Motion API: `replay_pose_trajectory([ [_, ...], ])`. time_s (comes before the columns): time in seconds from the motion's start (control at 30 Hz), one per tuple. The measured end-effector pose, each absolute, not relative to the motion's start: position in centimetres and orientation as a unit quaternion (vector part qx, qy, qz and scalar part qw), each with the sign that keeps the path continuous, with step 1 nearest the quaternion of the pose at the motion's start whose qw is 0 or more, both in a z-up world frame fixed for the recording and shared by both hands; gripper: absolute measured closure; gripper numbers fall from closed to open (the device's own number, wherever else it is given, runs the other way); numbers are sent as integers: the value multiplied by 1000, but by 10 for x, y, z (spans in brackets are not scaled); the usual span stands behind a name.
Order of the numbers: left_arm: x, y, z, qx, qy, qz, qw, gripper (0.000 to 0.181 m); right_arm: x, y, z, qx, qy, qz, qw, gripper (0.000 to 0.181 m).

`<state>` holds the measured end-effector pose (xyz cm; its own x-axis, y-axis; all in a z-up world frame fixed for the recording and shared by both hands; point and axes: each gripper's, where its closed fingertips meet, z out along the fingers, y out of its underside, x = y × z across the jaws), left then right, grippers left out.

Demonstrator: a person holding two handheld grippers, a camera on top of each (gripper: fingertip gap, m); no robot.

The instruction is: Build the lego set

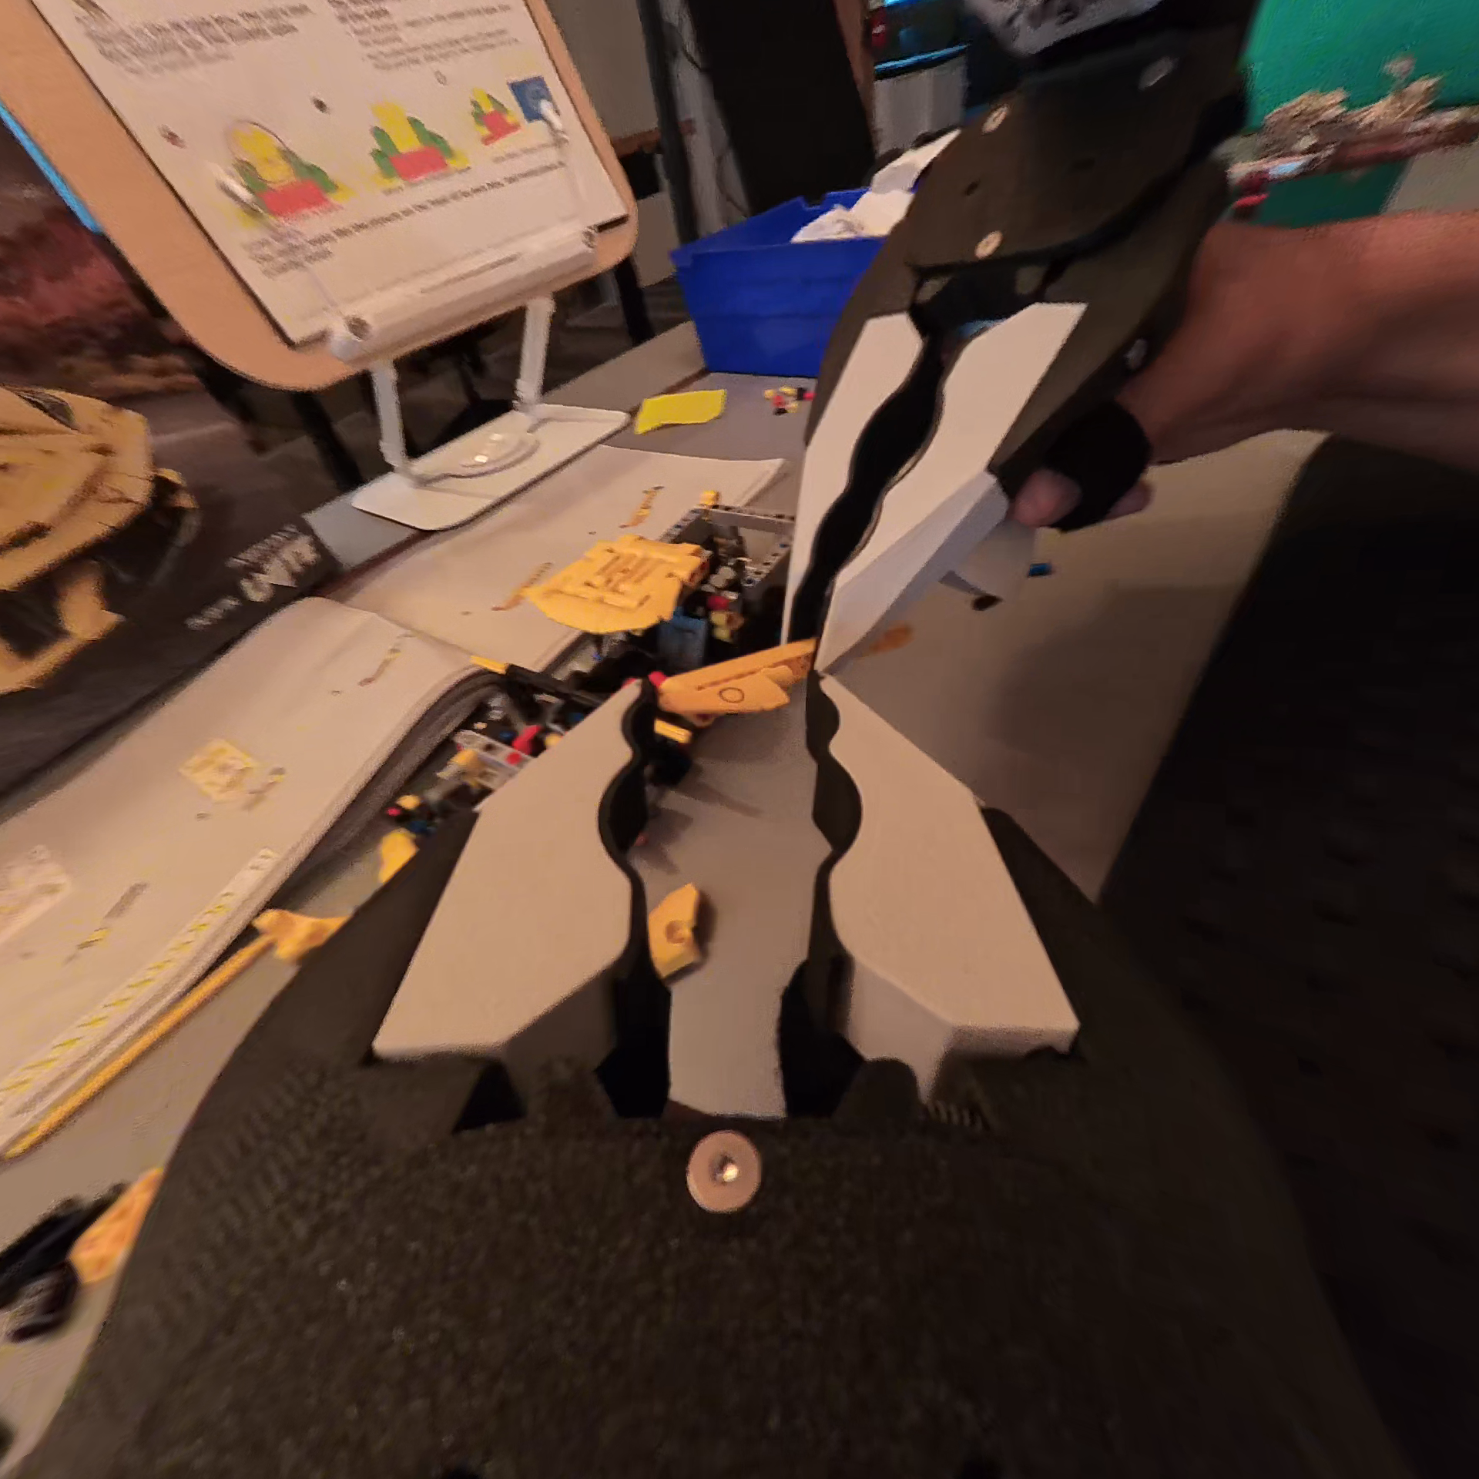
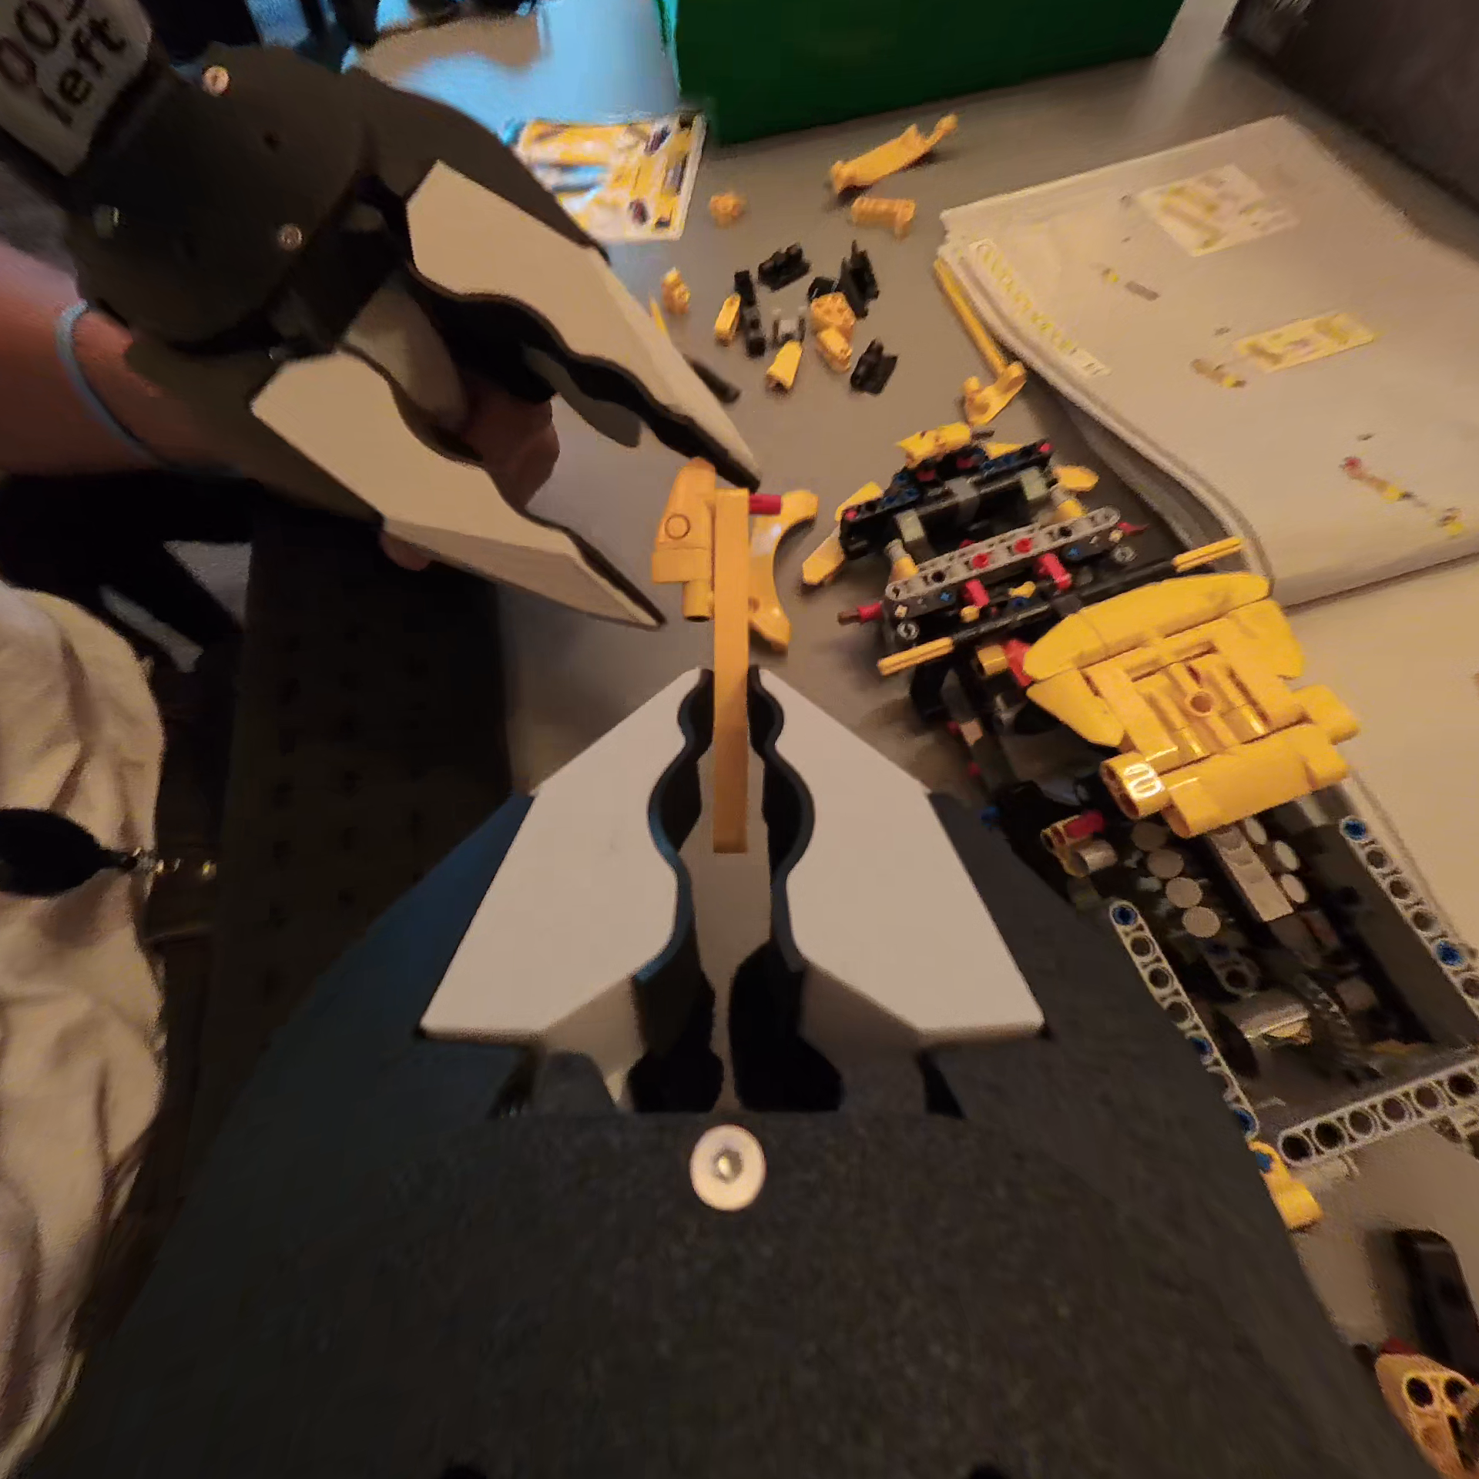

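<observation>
My right gripper [image 2: 728,680] is shut on a yellow flat beam [image 2: 730,744] that carries a yellow panel sub-assembly [image 2: 696,544] with a red pin [image 2: 766,503], held above the table. In the left wrist view the right gripper [image 1: 808,648] comes in from the upper right with that panel piece [image 1: 732,684]. My left gripper [image 1: 724,692] is open, its fingertips on either side of the panel piece; it also shows in the right wrist view [image 2: 696,552]. The part-built yellow and black car [image 2: 1120,720] lies to the right, and shows in the left wrist view [image 1: 632,576].
Open instruction booklets [image 2: 1200,360] [image 1: 240,760] lie beside the car. Several loose yellow and black pieces [image 2: 800,312] lie farther back, and one yellow piece [image 1: 676,928] lies under my left gripper. A green bin [image 2: 880,64], a blue bin [image 1: 768,280] and a sheet stand [image 1: 480,464] stand behind. Both grippers' tips are close together, under 4 cm apart.
</observation>
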<state>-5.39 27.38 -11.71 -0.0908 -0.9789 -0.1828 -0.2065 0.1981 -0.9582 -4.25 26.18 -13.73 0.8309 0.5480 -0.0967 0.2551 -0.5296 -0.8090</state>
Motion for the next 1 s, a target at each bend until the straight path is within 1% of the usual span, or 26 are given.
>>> replay_pose_trajectory([
  [0.1,-59,277,-118,-491,610,-466,412,144,-33,252,-156,-858,-286,194,380,174],
  [0.23,-66,306,-118,-508,575,-521,374,144,-32,226,-195,-839,-422,182,292,174],
  [0.33,-71,319,-102,-510,526,-574,367,144,-38,221,-202,-822,-454,191,284,174],
  [0.43,-68,322,-109,-521,525,-572,355,144,-29,222,-210,-827,-469,162,265,174],
  [0.5,-66,322,-111,-519,531,-563,363,144,-21,224,-214,-831,-473,146,254,174],
  [0.73,-65,323,-114,-514,539,-548,380,144,-21,226,-214,-828,-466,161,268,174],
  [0.77,-64,323,-115,-514,540,-546,382,144,-21,225,-213,-831,-456,170,268,171],
  [0.87,-64,323,-115,-512,542,-542,388,145,-17,226,-199,-844,-406,210,281,156],
  [0.9,-64,324,-115,-512,541,-541,390,145,-15,225,-189,-846,-381,227,295,152],
  [0.93,-64,325,-116,-513,541,-539,390,145,-8,226,-179,-850,-348,236,317,152],
  [1.0,-64,326,-116,-515,540,-539,390,144,19,229,-162,-860,-272,210,376,151],
])
